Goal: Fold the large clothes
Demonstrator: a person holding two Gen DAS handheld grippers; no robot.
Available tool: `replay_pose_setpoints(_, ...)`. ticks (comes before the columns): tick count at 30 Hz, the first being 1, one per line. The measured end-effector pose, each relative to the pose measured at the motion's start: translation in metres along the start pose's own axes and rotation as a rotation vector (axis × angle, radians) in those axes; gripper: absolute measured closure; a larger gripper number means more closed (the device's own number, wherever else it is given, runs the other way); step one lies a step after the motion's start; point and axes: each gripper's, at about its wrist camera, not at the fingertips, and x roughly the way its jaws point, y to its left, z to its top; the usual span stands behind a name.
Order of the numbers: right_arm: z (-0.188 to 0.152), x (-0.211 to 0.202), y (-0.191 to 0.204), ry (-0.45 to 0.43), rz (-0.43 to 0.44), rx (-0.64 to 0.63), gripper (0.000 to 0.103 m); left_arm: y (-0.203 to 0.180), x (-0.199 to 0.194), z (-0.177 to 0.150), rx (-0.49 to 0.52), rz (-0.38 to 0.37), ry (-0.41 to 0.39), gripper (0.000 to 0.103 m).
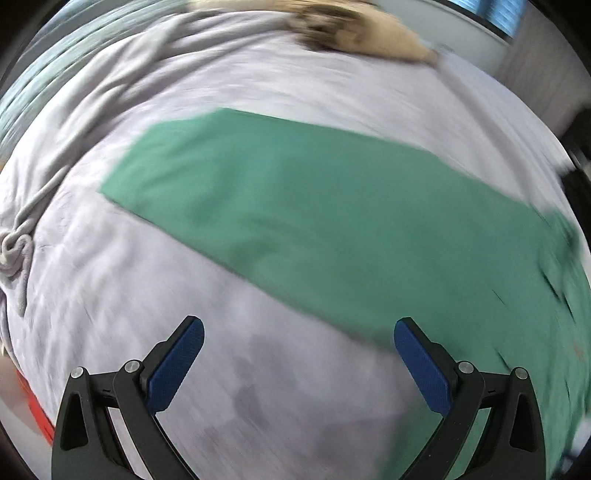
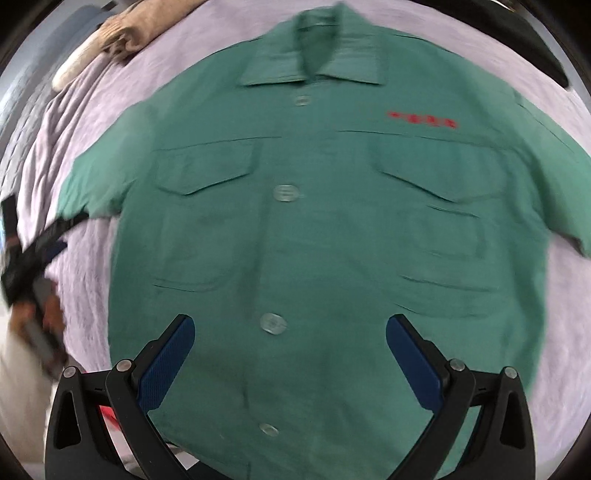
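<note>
The green shirt (image 2: 314,229) lay flat and face up on the pale lilac sheet (image 2: 74,122), buttoned down the front, collar at the far end and red lettering (image 2: 422,119) on one chest side. Your right gripper (image 2: 290,334) hung above its lower front with the blue pads wide apart, holding nothing. Your left gripper (image 1: 299,338) was spread just as wide over bare sheet, beside the sleeve (image 1: 295,206) stretched out flat. A tan bundle (image 1: 354,29), possibly a blanket, sat blurred at the sheet's far edge.
</note>
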Motion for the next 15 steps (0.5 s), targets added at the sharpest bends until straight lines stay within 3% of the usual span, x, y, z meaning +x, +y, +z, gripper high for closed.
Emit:
replay_pose_setpoints(4,0.006,0.026,0.015,0.023,0.023,-0.025,0.000,0.050,0.046,0.034,-0.093,0.106,-0.009,0.000)
replay_pose_setpoints(8,0.009,0.038,0.027,0.025,0.046,-0.036,0.000,0.070,0.077,0.053,-0.158,0.096,-0.004,0.000)
replay_pose_setpoints(9,0.010,0.039,0.029,0.025,0.050,-0.039,0.000,0.069,0.078,0.056,-0.175,0.091,-0.014,0.010)
replay_pose_setpoints(10,0.009,0.040,0.030,0.025,0.056,-0.041,0.000,0.068,0.077,0.059,-0.189,0.088,-0.038,0.034)
replay_pose_setpoints(11,0.010,0.040,0.032,0.022,0.059,-0.042,0.000,0.066,0.076,0.062,-0.189,0.089,-0.048,0.047)
replay_pose_setpoints(12,0.010,0.040,0.033,0.019,0.061,-0.042,0.000,0.063,0.075,0.067,-0.180,0.103,-0.057,0.075)
replay_pose_setpoints(13,0.009,0.040,0.033,0.018,0.060,-0.042,0.000,0.060,0.073,0.072,-0.167,0.115,-0.065,0.094)
replay_pose_setpoints(15,0.007,0.037,0.031,0.000,0.064,-0.041,0.000,0.053,0.063,0.086,-0.132,0.099,-0.101,0.094)
